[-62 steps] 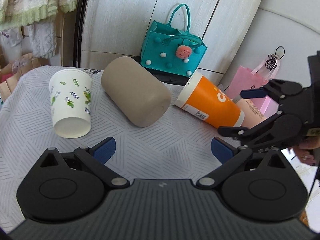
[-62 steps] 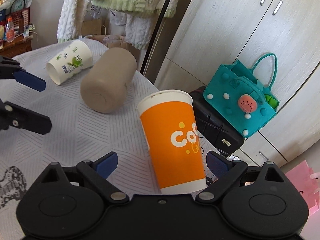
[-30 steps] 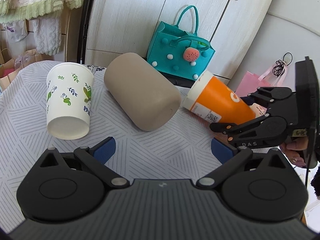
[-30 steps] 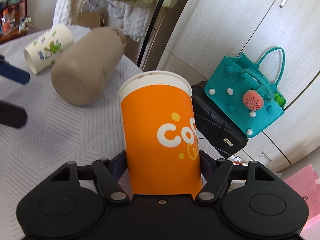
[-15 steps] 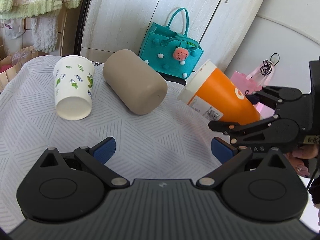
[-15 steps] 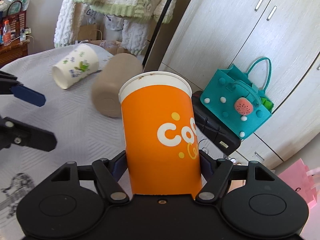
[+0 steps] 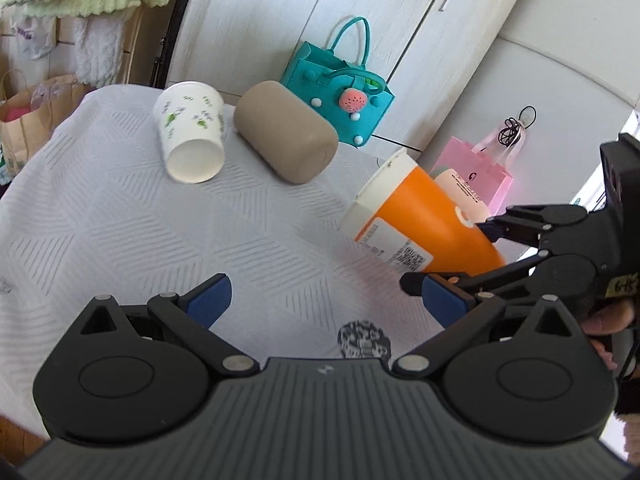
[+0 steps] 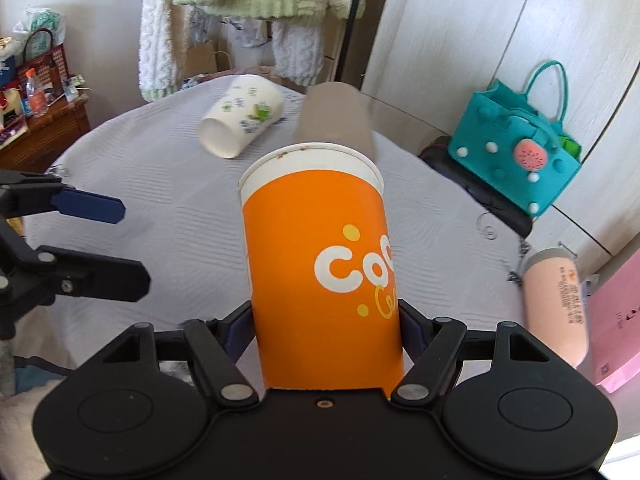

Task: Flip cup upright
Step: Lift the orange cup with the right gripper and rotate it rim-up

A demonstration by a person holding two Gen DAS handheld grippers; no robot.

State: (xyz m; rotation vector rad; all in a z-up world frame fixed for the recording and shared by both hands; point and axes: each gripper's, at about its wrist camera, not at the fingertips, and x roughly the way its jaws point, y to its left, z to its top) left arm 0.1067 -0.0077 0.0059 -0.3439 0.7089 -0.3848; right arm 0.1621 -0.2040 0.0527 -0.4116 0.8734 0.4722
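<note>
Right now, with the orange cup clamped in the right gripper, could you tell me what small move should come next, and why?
Probably rotate the right gripper so the orange cup tips rim-up, then lower it. It is shut on the cup near its base, and the cup hangs tilted above the white tablecloth, rim pointing toward the lying tan cup.

The orange cup's [image 8: 320, 280] base is hidden behind the right gripper's [image 8: 326, 332] body; its lettering runs round the side, unreadable past "Co"; the beige cup [image 8: 334, 120] beyond its rim is half covered and blurred; the bottle [image 8: 556, 304] to the right has print too small to read.
</note>
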